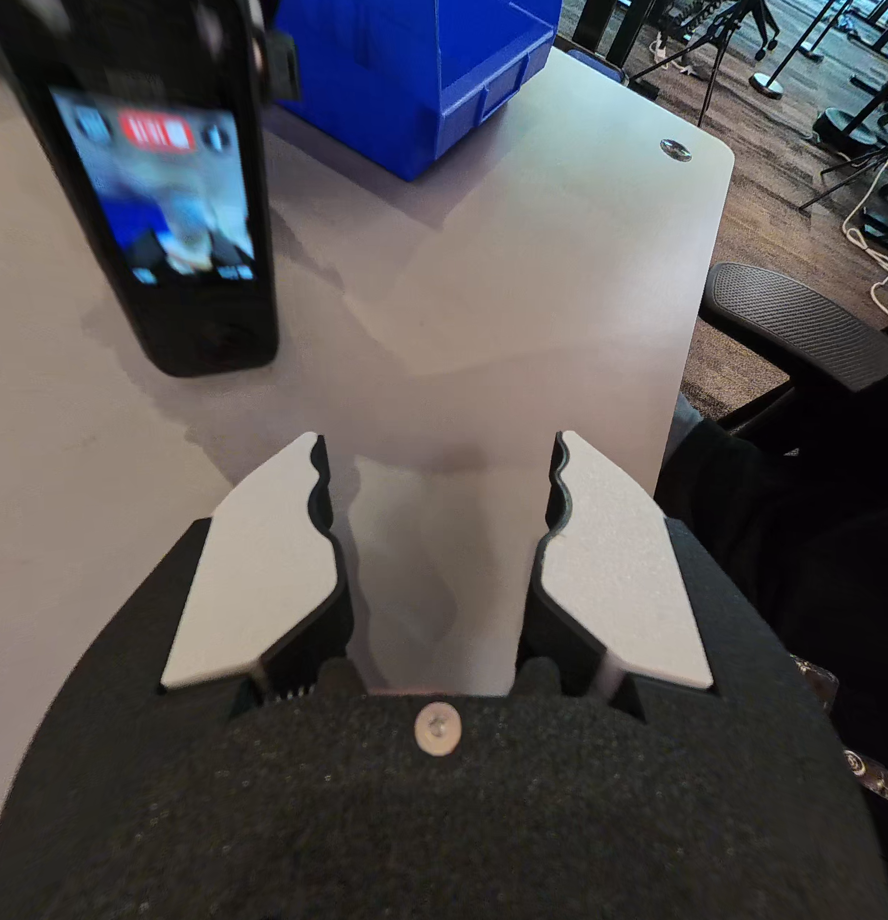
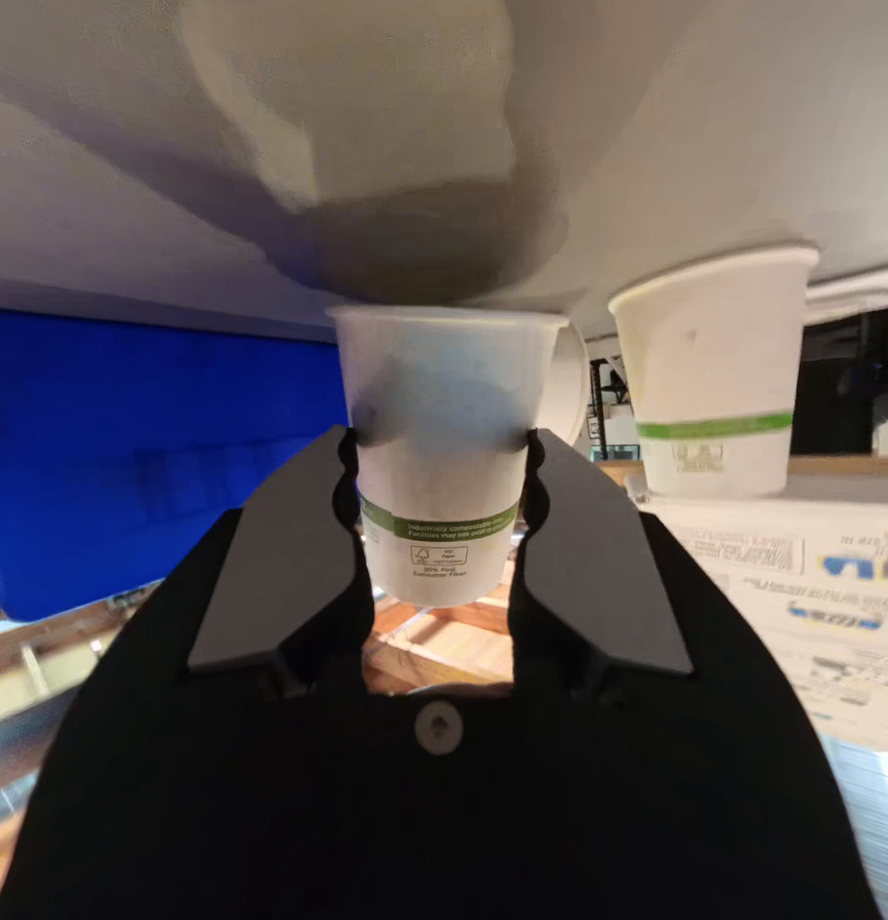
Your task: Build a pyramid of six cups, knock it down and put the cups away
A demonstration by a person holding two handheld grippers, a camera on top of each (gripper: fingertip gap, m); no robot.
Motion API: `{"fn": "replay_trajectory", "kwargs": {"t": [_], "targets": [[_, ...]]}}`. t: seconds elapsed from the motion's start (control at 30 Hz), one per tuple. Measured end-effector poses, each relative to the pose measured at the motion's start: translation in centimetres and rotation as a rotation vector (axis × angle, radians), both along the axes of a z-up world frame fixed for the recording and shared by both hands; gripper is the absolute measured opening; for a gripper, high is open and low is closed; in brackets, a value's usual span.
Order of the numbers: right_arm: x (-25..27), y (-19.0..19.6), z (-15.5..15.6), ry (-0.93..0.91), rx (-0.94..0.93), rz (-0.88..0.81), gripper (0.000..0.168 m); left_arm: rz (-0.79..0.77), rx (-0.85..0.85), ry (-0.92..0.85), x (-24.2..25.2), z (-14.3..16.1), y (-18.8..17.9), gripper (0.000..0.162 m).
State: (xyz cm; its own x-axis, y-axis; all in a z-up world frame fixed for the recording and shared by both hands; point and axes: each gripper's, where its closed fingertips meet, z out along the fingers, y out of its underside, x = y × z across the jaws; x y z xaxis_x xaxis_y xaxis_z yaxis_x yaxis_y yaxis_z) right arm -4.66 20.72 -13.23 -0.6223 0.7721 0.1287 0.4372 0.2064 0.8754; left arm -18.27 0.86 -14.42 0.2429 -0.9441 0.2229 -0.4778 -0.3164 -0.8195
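Your right gripper (image 2: 442,438) was turned upside down with its jaws clamped on the waist of a white paper cup (image 2: 439,448), rim against the table (image 2: 133,174) at the frame's top, likely to seat it mouth-down as a pyramid base beside a second inverted cup (image 2: 710,378) at right. Only your left wrist view showed the left gripper (image 1: 439,438), jaws wide and empty over bare table (image 1: 531,279), and, farther off, the right gripper's camera (image 1: 158,199) at upper left and the blue bin (image 1: 412,84).

left hand-held gripper (image 1: 439,443): black body | grey fingers (image 1: 263,562) | silver screw (image 1: 437,728)
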Motion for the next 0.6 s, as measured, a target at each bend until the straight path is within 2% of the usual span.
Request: {"fn": "replay_trajectory", "kwargs": {"t": [0.27, 0.4, 0.6], "targets": [[-0.8, 0.6, 8.1, 0.468, 0.136, -0.095, 0.065, -0.009, -0.015, 0.013, 0.3, -0.5, -0.2, 0.084], [0.4, 0.9, 12.4, 0.816, 0.232, -0.178, 0.065, -0.010, -0.008, 0.017, 0.3, -0.5, -0.3, 0.084], [7.3, 1.3, 18.1, 1.495, 0.503, -0.427, 0.065, -0.004, -0.024, 0.011, 0.2, -0.5, -0.1, 0.084]]}}
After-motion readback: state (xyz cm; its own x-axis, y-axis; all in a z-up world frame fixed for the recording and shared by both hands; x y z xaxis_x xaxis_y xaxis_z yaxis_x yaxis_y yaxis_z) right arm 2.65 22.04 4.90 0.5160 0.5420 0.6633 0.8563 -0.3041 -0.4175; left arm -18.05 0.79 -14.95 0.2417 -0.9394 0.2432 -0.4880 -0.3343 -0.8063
